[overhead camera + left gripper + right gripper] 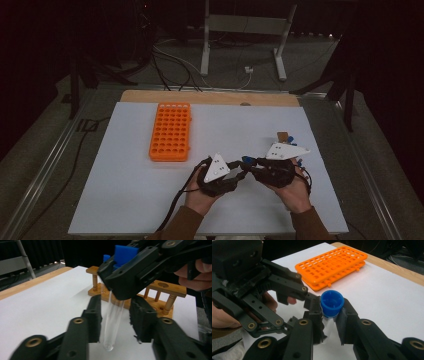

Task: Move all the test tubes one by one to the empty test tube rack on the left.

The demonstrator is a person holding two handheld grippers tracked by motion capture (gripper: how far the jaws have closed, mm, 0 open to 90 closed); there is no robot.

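The test tube (112,322), clear glass with a blue cap (332,303), hangs between my two grippers, well to the right of the orange rack (170,131) and nearer my edge of the table (125,200). My right gripper (329,315) is clamped on its upper part just under the cap, jaws pressed against the glass on both sides. In the left gripper view that same gripper (130,270) comes in from above, gripping the tube's top, and the rounded bottom points down toward the white tabletop. My left gripper (113,320) stands spread, one jaw on each side of the tube's lower half with a gap showing on both sides, so it grips nothing. From above, my left hand (202,197) and right hand (292,192) sit close together, gripper tips nearly meeting. A wooden tube stand (160,295) sits just behind the tube, farther from the orange rack than my grippers are, with another blue-capped piece (106,258) at its far end.
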